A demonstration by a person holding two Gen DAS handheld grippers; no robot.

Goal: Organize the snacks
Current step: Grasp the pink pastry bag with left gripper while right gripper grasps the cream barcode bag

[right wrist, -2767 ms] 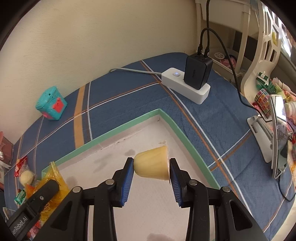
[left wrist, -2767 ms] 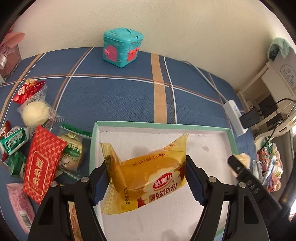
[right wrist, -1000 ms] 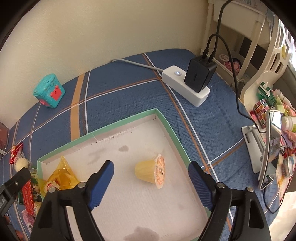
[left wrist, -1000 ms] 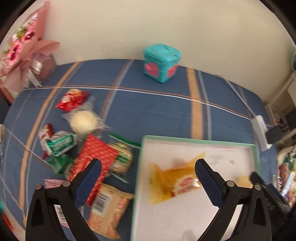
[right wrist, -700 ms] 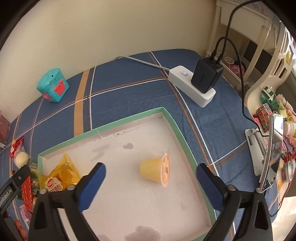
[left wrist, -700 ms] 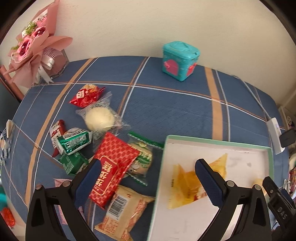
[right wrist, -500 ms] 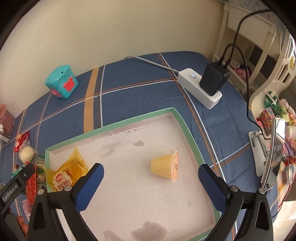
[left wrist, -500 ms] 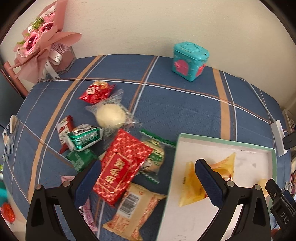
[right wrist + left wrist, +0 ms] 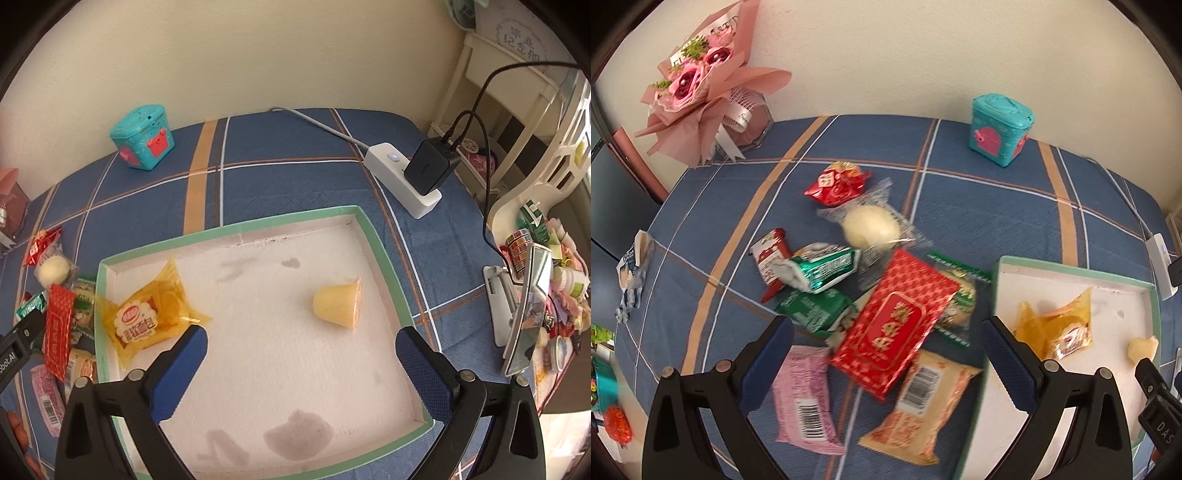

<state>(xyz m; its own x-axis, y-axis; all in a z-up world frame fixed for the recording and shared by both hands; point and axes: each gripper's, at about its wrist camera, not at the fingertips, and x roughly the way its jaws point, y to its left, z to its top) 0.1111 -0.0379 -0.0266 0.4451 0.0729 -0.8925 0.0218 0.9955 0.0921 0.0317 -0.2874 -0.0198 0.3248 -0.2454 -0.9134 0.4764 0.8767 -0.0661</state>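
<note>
A white tray with a green rim (image 9: pixel 364 225) (image 9: pixel 1071 263) holds a yellow bread packet (image 9: pixel 146 315) (image 9: pixel 1060 332) at its left side and a yellow jelly cup (image 9: pixel 340 304) lying on its side. My left gripper (image 9: pixel 886 354) is open and empty, above a pile of loose snacks: a red packet (image 9: pixel 892 325), a pink packet (image 9: pixel 801 402), a tan packet (image 9: pixel 923 402), green packets (image 9: pixel 820 269) and a white bun in clear wrap (image 9: pixel 870 225). My right gripper (image 9: pixel 301 365) is open and empty above the tray.
A teal toy box (image 9: pixel 1001 133) stands at the back by the wall. A pink bouquet (image 9: pixel 701 96) is at the back left. A white power strip with a black charger (image 9: pixel 417 177) lies right of the tray. A cluttered shelf (image 9: pixel 546 280) stands at the right.
Both grippers let go of the bread packet and the jelly cup into the tray, opened wide and pulled back. My left gripper has swung left over the snack pile.
</note>
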